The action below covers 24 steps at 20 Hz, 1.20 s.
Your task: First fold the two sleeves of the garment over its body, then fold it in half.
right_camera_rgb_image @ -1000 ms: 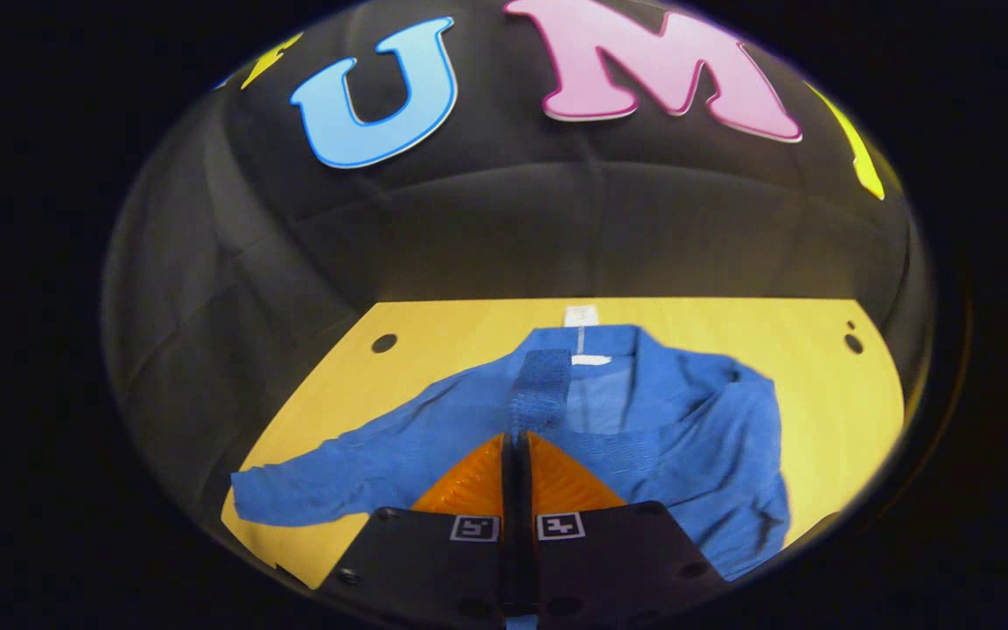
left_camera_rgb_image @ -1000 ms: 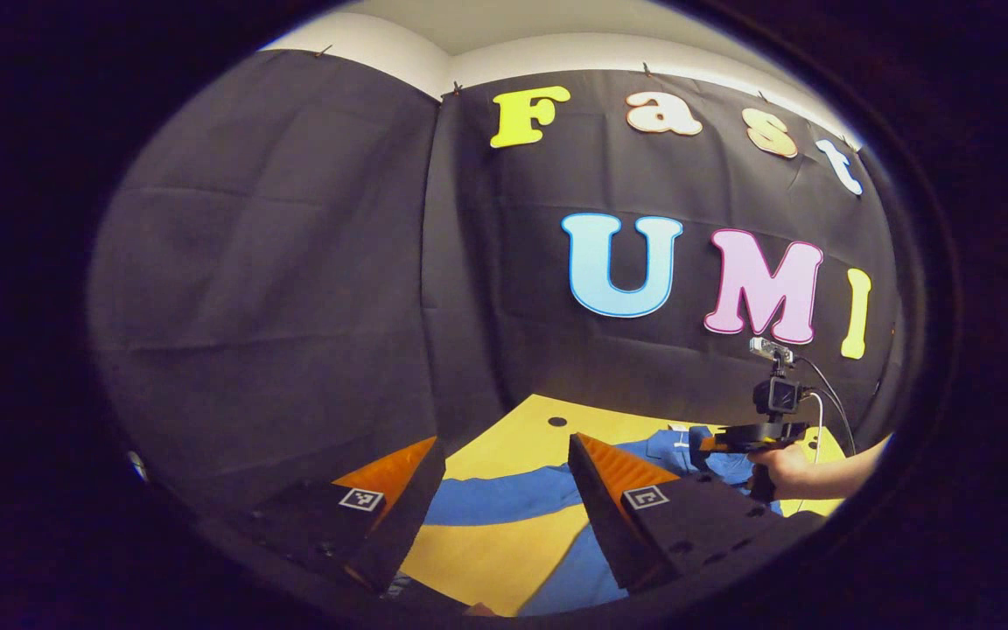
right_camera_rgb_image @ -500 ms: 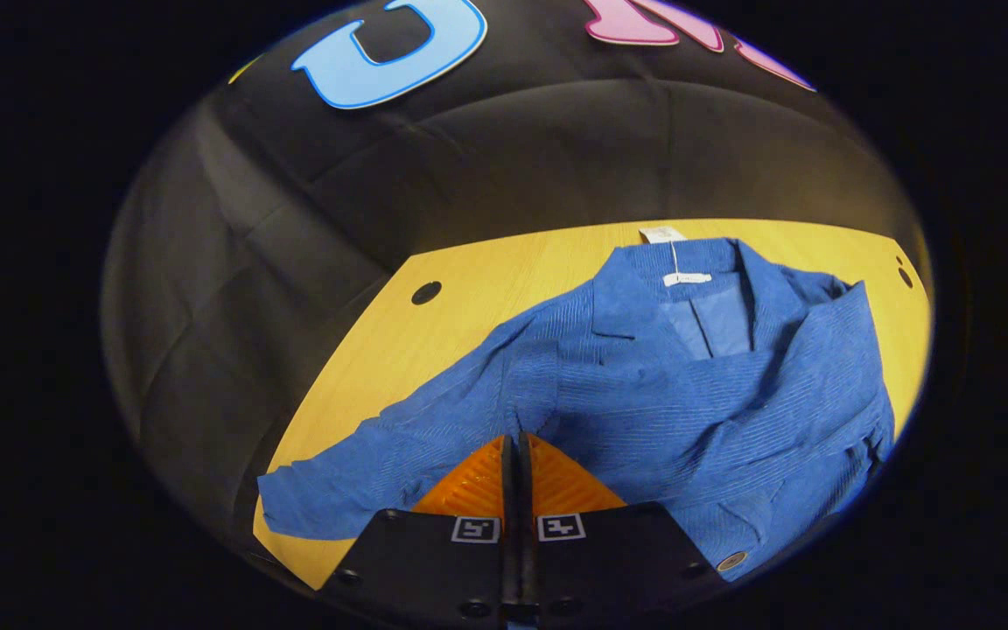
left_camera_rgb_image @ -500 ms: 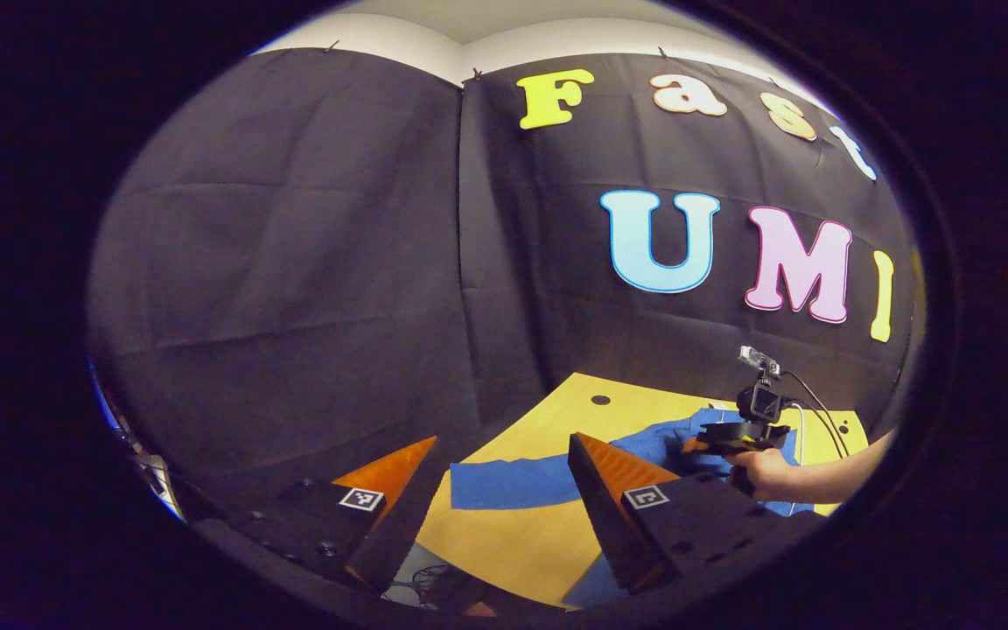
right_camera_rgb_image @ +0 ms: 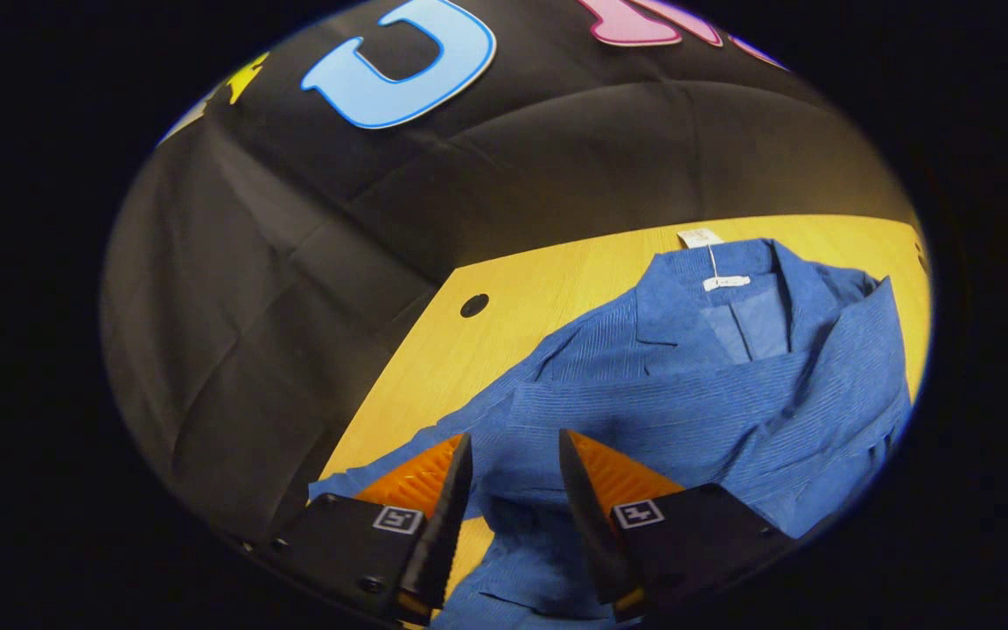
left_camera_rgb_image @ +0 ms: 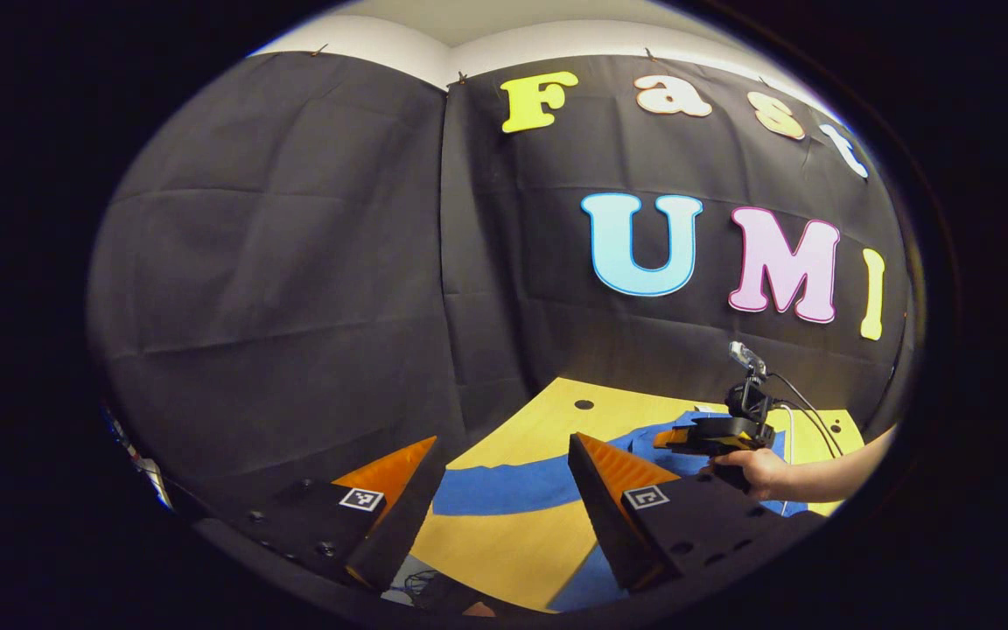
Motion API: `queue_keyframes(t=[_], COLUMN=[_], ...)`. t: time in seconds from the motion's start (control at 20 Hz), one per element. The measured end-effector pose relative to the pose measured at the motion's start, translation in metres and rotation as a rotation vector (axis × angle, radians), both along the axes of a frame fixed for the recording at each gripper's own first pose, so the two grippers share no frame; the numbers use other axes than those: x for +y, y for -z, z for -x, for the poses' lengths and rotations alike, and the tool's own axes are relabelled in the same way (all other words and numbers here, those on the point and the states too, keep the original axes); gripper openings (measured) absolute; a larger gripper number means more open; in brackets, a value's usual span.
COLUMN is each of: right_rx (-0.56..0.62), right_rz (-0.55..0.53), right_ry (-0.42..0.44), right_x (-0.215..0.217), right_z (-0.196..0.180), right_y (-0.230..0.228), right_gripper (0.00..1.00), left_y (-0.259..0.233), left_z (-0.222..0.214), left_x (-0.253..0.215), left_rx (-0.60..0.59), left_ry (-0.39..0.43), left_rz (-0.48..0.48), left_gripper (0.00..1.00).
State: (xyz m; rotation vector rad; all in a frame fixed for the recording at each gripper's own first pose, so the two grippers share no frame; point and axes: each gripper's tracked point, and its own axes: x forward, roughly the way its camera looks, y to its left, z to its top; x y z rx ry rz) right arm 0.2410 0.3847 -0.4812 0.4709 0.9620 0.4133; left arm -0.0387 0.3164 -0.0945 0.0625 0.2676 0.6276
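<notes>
Garment [right_camera_rgb_image: 696, 385] first: a blue ribbed jacket lies flat on the yellow wooden bench [right_camera_rgb_image: 548, 280], collar toward the black cloth wall [right_camera_rgb_image: 294, 245], with a white label at the neck [right_camera_rgb_image: 725, 283] and a white tag [right_camera_rgb_image: 701, 237] lying on the wood just beyond the collar. In the right gripper view one sleeve [right_camera_rgb_image: 714, 398] is laid across the chest, running from the far shoulder toward the near side, while the other sleeve [left_camera_rgb_image: 504, 486] stretches out sideways over the wood toward the bench's edge. A round dark hole [right_camera_rgb_image: 473, 305] sits in the bench beside that shoulder. The right tool [right_camera_rgb_image: 513, 472] hangs just over the folded sleeve with its two fingers spread apart and nothing between them; blue cloth shows through the gap. In the left gripper view the left tool [left_camera_rgb_image: 504, 472] is held well back from the jacket, above the near edge of the bench, its fingers wide apart and holding nothing, with the outstretched sleeve visible across the gap. Farther off in that same view a hand [left_camera_rgb_image: 753, 468] and bare forearm hold the right tool over the jacket's body, a small camera and cables [left_camera_rgb_image: 797, 407] rising from its top.
</notes>
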Motion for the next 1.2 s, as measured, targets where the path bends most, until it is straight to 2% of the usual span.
queue_keyframes(t=[0.05,0.1,0.15,0.2,0.4,0.55,0.7,0.75,0.85,0.95,1.0,1.05,1.15,1.2], right_rx=[-0.044,-0.094,-0.155,-0.221,-0.547,-0.749,-0.845,-0.847,-0.844,-0.841,-0.881,-0.944,-1.095,-1.135], right_rz=[0.023,0.064,0.11,0.147,0.302,0.447,0.5,0.511,0.458,0.341,0.33,0.35,0.438,0.462], right_ry=[-0.018,-0.03,-0.034,-0.04,0.016,0.045,0.146,0.182,0.253,0.304,0.32,0.323,0.299,0.275], right_x=[-0.008,-0.02,-0.032,-0.047,-0.124,-0.197,-0.253,-0.268,-0.276,-0.263,-0.26,-0.261,-0.266,-0.267], right_z=[0.001,-0.005,-0.003,-0.005,-0.01,0.004,0.041,0.059,0.09,0.118,0.124,0.128,0.133,0.136], right_y=[-0.011,-0.024,-0.035,-0.053,-0.156,-0.231,-0.296,-0.313,-0.352,-0.395,-0.422,-0.441,-0.484,-0.493], right_gripper=[0.58,0.8,0.84,0.98,0.98,0.99,1.0,0.92,0.92,0.93,0.99,0.92,0.92,0.92], left_y=[0.0,0.0,-0.001,-0.004,-0.016,-0.024,-0.025,-0.022,-0.011,0.01,0.024,0.035,0.059,0.071], left_z=[-0.001,-0.001,-0.001,-0.001,0.001,0.002,-0.006,-0.008,-0.015,-0.023,-0.026,-0.03,-0.04,-0.042], left_x=[0.002,0.003,0.004,0.005,0.01,0.012,0.012,0.014,0.022,0.043,0.054,0.066,0.086,0.1], left_rx=[0.0,-0.002,-0.008,-0.021,-0.083,-0.127,-0.162,-0.166,-0.177,-0.163,-0.155,-0.145,-0.11,-0.091], left_ry=[-0.002,-0.003,-0.007,-0.01,-0.014,-0.006,0.056,0.063,0.072,0.047,0.032,0.018,0.006,-0.006], left_rz=[-0.001,0.0,-0.002,-0.006,-0.035,-0.059,-0.086,-0.082,-0.037,0.033,0.06,0.082,0.08,0.056], left_gripper=[0.82,0.82,0.82,0.82,0.82,0.82,0.82,0.82,0.82,0.82,0.82,0.82,0.82,0.82])
